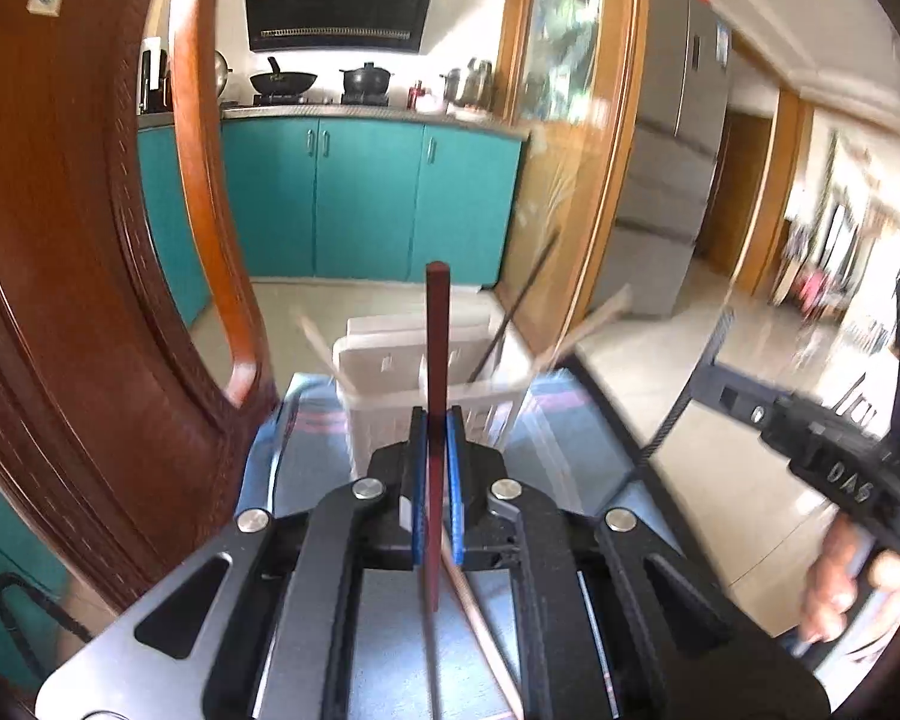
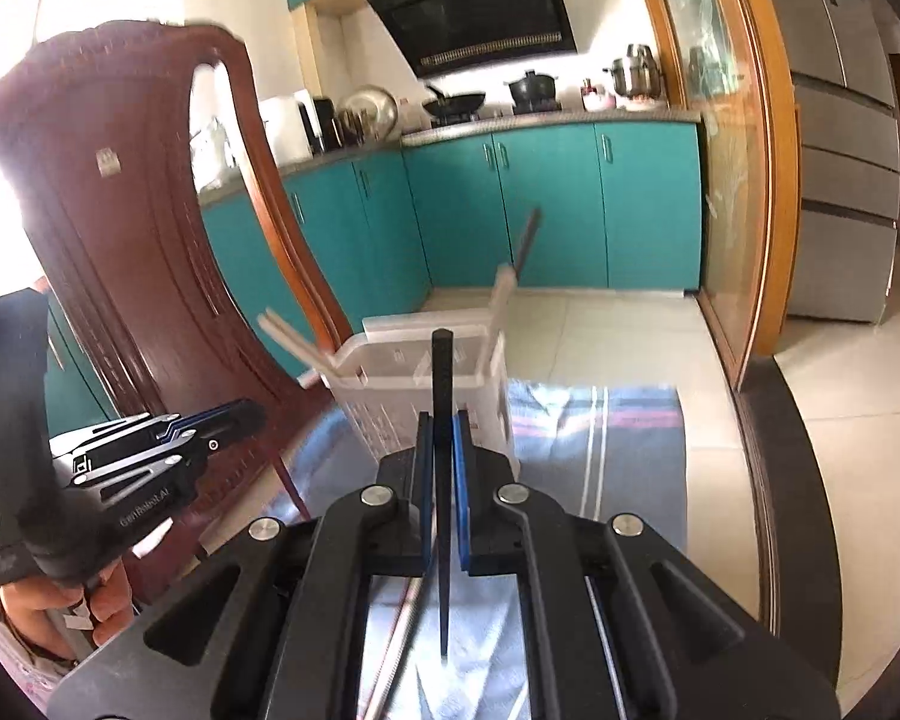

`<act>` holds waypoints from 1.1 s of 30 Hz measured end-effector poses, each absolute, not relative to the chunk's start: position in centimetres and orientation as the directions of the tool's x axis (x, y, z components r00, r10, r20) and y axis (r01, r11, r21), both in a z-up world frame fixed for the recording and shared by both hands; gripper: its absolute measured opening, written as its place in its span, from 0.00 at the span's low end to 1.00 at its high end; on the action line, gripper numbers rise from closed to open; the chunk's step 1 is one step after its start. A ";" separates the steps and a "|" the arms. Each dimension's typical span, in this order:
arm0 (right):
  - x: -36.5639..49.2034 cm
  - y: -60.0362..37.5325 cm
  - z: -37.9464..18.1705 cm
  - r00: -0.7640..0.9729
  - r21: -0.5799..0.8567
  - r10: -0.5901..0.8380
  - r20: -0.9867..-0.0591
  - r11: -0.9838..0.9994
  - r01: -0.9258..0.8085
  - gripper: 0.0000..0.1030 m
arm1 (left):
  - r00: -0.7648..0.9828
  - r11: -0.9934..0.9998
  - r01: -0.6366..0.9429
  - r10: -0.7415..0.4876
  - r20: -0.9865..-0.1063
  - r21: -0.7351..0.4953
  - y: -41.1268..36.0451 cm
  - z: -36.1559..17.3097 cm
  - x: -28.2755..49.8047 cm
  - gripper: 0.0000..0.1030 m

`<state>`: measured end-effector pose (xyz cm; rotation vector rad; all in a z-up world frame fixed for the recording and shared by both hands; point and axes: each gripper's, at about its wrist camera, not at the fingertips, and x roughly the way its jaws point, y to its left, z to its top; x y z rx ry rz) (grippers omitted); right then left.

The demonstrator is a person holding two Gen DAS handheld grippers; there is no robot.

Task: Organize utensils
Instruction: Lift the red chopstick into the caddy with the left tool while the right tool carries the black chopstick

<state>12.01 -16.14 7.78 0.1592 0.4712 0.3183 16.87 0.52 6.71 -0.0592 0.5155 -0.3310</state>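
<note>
My left gripper (image 1: 437,420) is shut on a dark red chopstick (image 1: 437,330) that stands upright between the blue pads, its thick end up. My right gripper (image 2: 443,420) is shut on a black chopstick (image 2: 442,372), also upright. Ahead of both stands a white slotted utensil basket (image 1: 390,366) (image 2: 402,384) on a blue striped cloth (image 1: 564,432) (image 2: 618,426). Several chopsticks lean out of the basket, among them a black one (image 1: 510,312) and pale ones (image 2: 501,294). More loose chopsticks (image 1: 480,618) (image 2: 396,642) lie on the cloth under the grippers. The right gripper's body (image 1: 828,456) shows at right in the left wrist view.
A brown wooden chair back (image 1: 90,240) (image 2: 138,228) stands close on the left. Teal kitchen cabinets (image 1: 366,198) and a stove with pots lie beyond. A glass door with wooden frame (image 2: 744,180) and a fridge (image 2: 846,150) are at right. A hand (image 2: 48,606) holds the left gripper.
</note>
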 end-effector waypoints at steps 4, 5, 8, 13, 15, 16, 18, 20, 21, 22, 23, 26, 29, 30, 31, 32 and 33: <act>12.1 -16.9 12.4 0.869 0.259 0.366 -0.333 0.922 -0.289 0.07 | 0.850 0.927 0.313 -0.370 -0.376 -0.206 2.4 11.4 17.1 0.07; 12.3 -17.0 13.6 0.879 0.255 0.364 -0.308 0.922 -0.292 0.07 | 0.861 0.924 0.311 -0.373 -0.345 -0.223 2.8 12.6 17.4 0.07; 12.6 -17.3 16.4 0.908 0.255 0.348 -0.232 0.923 -0.289 0.07 | 0.888 0.917 0.294 -0.367 -0.279 -0.269 3.5 14.5 18.3 0.07; 14.5 -18.0 18.5 0.944 0.288 0.289 -0.157 0.928 -0.237 0.07 | 0.937 0.922 0.218 -0.290 -0.198 -0.319 4.2 15.1 20.2 0.07; 16.3 -18.2 18.4 0.952 0.309 0.264 -0.157 0.928 -0.207 0.07 | 0.951 0.940 0.165 -0.232 -0.203 -0.300 3.9 14.7 21.1 0.07; 17.3 -18.3 18.3 0.953 0.315 0.255 -0.163 0.929 -0.195 0.07 | 0.954 0.944 0.146 -0.214 -0.210 -0.296 3.9 14.3 21.7 0.07; 19.5 -18.6 17.7 0.953 0.344 0.246 -0.176 0.923 -0.174 0.07 | 0.952 0.947 0.124 -0.197 -0.234 -0.295 3.8 13.6 22.9 0.07; 20.9 -19.0 16.9 0.956 0.375 0.240 -0.171 0.913 -0.162 0.07 | 0.944 0.948 0.115 -0.197 -0.266 -0.296 3.5 12.6 24.5 0.07; 21.6 -19.2 16.3 0.959 0.389 0.231 -0.166 0.908 -0.152 0.07 | 0.938 0.950 0.111 -0.198 -0.285 -0.293 3.2 12.0 25.1 0.07; 22.0 -19.3 15.9 0.960 0.399 0.226 -0.165 0.905 -0.145 0.07 | 0.931 0.953 0.110 -0.199 -0.307 -0.283 2.8 11.3 25.7 0.07; 22.5 -19.4 15.4 0.962 0.410 0.217 -0.164 0.902 -0.133 0.07 | 0.928 0.955 0.107 -0.197 -0.318 -0.277 2.6 11.0 26.0 0.07; 24.2 -19.3 13.3 0.964 0.413 0.186 -0.190 0.906 -0.093 0.07 | 0.906 0.963 0.103 -0.194 -0.376 -0.251 1.4 9.1 27.3 0.07; 25.2 -18.5 11.8 0.949 0.397 0.200 -0.243 0.913 -0.091 0.07 | 0.889 0.968 0.103 -0.192 -0.416 -0.228 0.8 7.7 28.1 0.07; 25.4 -18.1 11.5 0.944 0.381 0.209 -0.256 0.919 -0.101 0.07 | 0.885 0.971 0.101 -0.188 -0.427 -0.218 0.6 7.3 28.2 0.07; 25.4 -17.7 11.4 0.941 0.366 0.212 -0.264 0.925 -0.106 0.07 | 0.880 0.973 0.099 -0.184 -0.438 -0.210 0.5 6.9 28.2 0.07; 25.3 -17.3 11.2 0.939 0.341 0.211 -0.272 0.933 -0.111 0.07 | 0.875 0.973 0.100 -0.185 -0.448 -0.206 0.4 6.5 28.2 0.07; 25.1 -16.8 11.1 0.937 0.312 0.207 -0.281 0.943 -0.115 0.07 | 0.871 0.973 0.103 -0.188 -0.454 -0.206 0.4 6.3 28.3 0.07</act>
